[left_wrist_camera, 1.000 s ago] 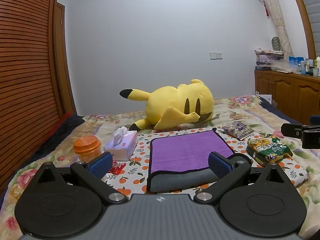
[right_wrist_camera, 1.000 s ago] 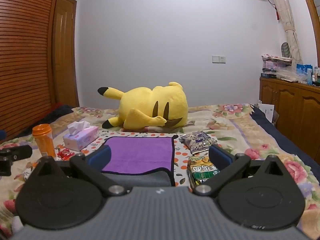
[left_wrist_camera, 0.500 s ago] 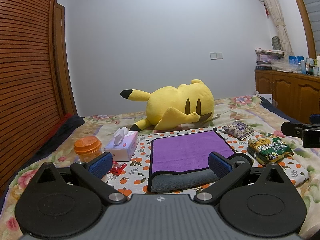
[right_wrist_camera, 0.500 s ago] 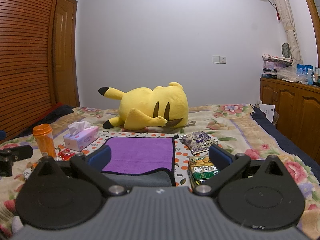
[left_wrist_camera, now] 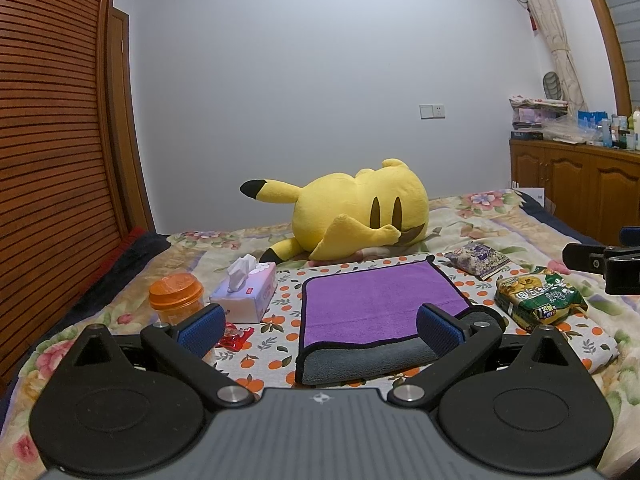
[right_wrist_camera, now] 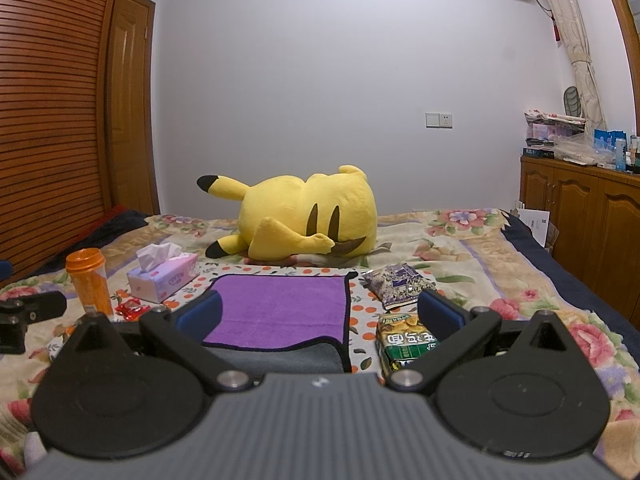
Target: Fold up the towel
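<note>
A purple towel (left_wrist_camera: pixel 380 300) with a grey underside and black edging lies folded on an orange-dotted cloth on the bed; its grey layer shows along the near edge. It also shows in the right wrist view (right_wrist_camera: pixel 280 312). My left gripper (left_wrist_camera: pixel 320 328) is open and empty, hovering just before the towel's near edge. My right gripper (right_wrist_camera: pixel 320 316) is open and empty, before the towel's near right corner. The right gripper's tip shows at the right edge of the left wrist view (left_wrist_camera: pixel 604 264).
A yellow plush toy (left_wrist_camera: pixel 360 216) lies behind the towel. A tissue box (left_wrist_camera: pixel 246 292), an orange jar (left_wrist_camera: pixel 176 298) and a red wrapper (left_wrist_camera: pixel 236 336) sit to the left. Two snack bags (left_wrist_camera: pixel 538 300) (left_wrist_camera: pixel 478 258) lie to the right. A wooden cabinet (right_wrist_camera: pixel 580 208) stands far right.
Both grippers have barely drifted; the view has shifted very slightly. The towel has not moved and both grippers stay open.
</note>
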### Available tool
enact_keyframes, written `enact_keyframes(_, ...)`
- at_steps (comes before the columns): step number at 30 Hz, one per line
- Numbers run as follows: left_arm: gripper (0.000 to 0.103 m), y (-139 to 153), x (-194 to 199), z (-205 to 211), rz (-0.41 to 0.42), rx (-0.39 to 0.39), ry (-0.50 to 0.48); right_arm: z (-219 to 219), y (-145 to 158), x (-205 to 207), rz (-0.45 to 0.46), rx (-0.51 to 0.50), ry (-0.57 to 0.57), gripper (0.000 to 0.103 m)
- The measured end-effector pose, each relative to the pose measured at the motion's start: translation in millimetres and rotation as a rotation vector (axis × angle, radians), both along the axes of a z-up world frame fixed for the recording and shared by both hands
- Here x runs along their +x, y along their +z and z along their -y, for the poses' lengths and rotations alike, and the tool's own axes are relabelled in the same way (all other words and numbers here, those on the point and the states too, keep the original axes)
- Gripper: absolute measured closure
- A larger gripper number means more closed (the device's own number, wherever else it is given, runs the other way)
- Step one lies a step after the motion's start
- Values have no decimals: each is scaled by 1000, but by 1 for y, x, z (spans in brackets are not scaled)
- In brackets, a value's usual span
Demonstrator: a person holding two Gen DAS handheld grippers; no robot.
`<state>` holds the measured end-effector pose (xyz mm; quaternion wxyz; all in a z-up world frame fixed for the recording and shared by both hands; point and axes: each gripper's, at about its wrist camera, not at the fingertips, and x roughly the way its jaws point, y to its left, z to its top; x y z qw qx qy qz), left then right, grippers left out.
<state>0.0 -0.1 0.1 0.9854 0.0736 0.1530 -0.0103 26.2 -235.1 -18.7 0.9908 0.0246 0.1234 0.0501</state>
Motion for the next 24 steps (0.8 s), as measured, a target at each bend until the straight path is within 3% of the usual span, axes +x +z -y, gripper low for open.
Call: enact_keyframes(24, 0, 4, 0, -7, -1, 4, 0, -1, 0, 0, 1, -1, 0, 0)
